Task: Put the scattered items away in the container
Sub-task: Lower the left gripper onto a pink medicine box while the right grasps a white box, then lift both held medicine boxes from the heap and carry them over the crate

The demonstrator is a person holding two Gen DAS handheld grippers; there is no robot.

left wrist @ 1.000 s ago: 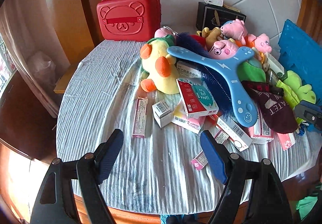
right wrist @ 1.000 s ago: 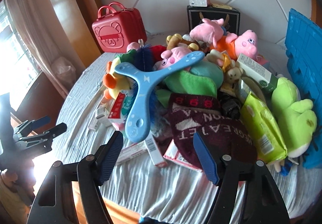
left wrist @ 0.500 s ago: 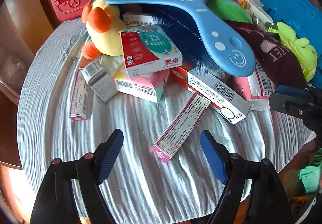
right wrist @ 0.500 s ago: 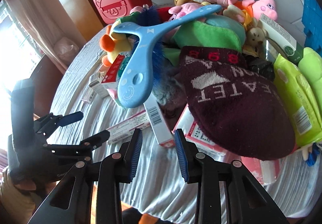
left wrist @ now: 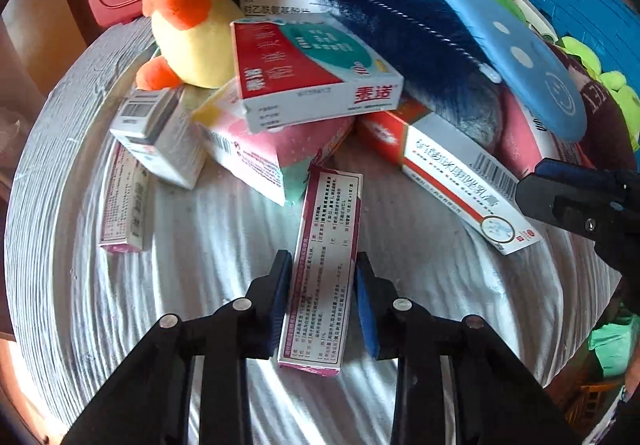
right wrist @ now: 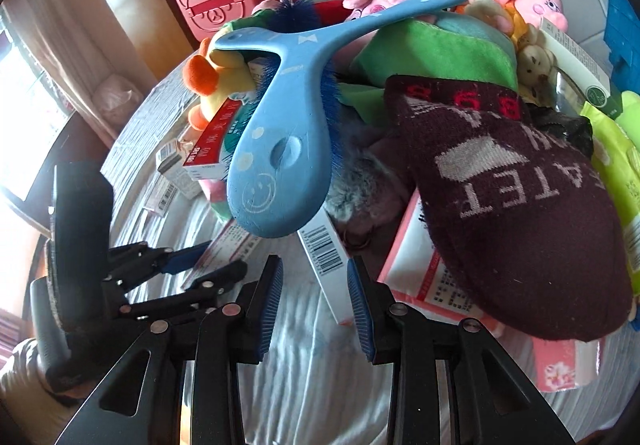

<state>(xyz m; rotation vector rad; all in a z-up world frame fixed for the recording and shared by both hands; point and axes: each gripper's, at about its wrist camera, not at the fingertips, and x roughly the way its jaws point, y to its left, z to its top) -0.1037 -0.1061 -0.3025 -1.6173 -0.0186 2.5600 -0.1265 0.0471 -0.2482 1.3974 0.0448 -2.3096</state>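
The left gripper [left wrist: 320, 285] has just closed its jaws on a long pink-edged medicine carton [left wrist: 324, 265] lying flat on the ribbed white tablecloth [left wrist: 200, 245]. The right gripper [right wrist: 314, 287] stands narrowed, a white barcoded carton [right wrist: 326, 257] between its pads; contact there is unclear.

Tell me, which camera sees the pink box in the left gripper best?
The left wrist view. The long pink box lies right between the left gripper pads, its printed face fully showing. In the right wrist view the left gripper sits at the edge and hides most of the box.
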